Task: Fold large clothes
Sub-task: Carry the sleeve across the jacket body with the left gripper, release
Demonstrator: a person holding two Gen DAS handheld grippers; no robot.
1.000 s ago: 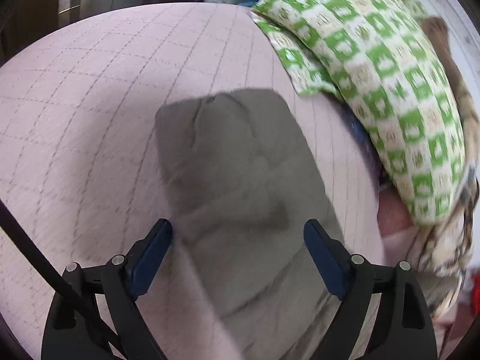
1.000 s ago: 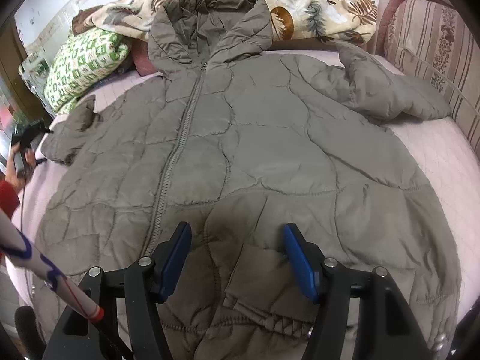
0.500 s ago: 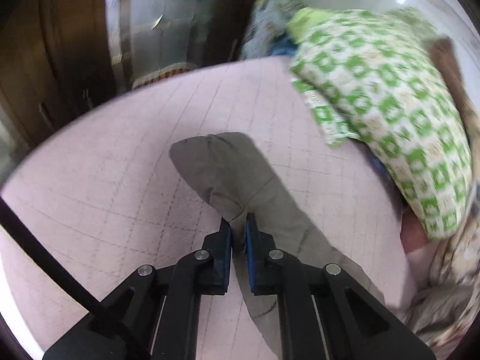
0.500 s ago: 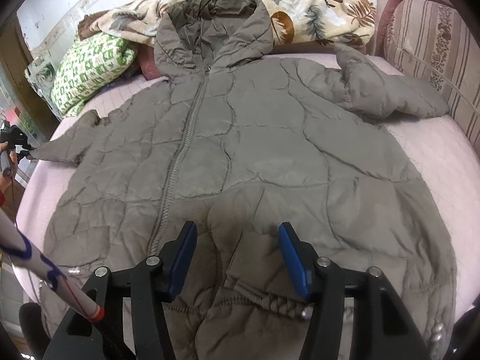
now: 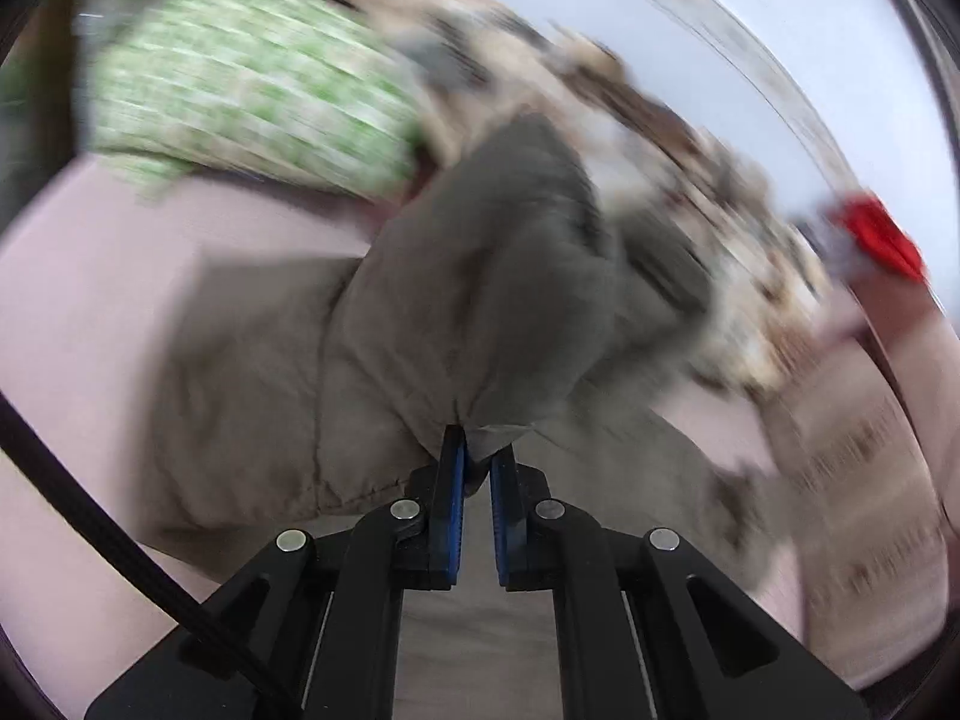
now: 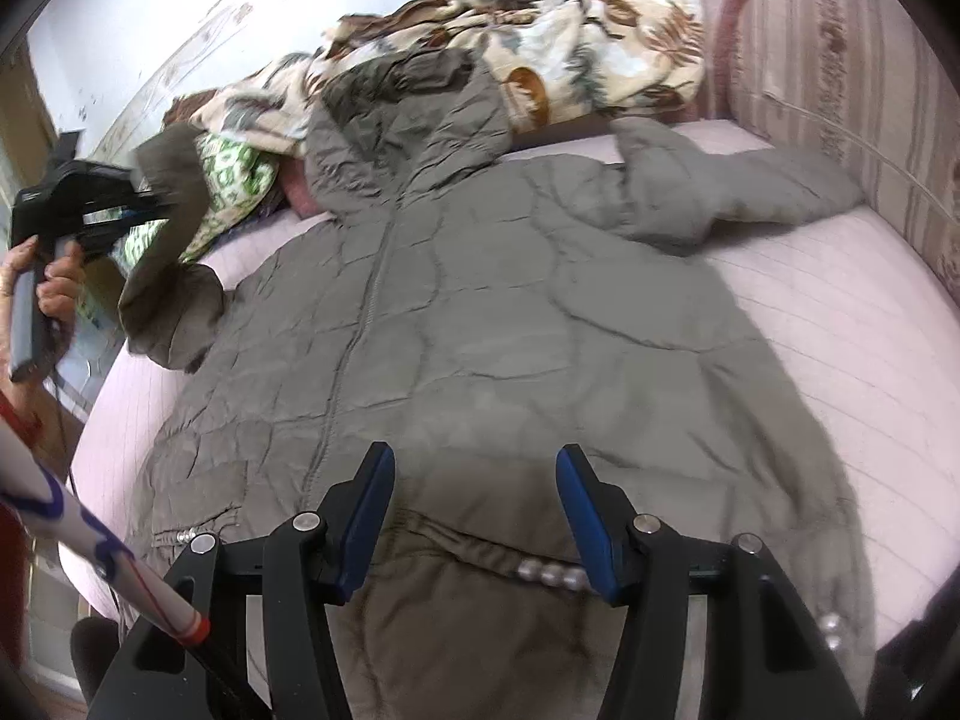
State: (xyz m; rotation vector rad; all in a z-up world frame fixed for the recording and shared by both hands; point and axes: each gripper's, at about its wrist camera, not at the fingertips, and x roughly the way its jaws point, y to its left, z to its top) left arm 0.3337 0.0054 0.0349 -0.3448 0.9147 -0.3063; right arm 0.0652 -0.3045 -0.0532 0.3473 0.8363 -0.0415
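- The jacket (image 6: 480, 324) lies front up on the bed (image 6: 840, 324), hood toward the head edge, hem at the near edge. It is thick and puffy, so I think a folded part may spring open again if it is only dropped.
- The left sleeve (image 6: 174, 222) is lifted off the bed near the left edge. If it is pulled too far across, the whole body may drag and wrinkle.
- The left hand-held gripper (image 5: 474, 456) is clamped on the end of this sleeve. The bite looks small, so the smooth cloth could slip out.
- The right hand-held gripper (image 6: 474, 480) hangs over the hem with its jaws apart, holding nothing, so nothing pins the jacket down.
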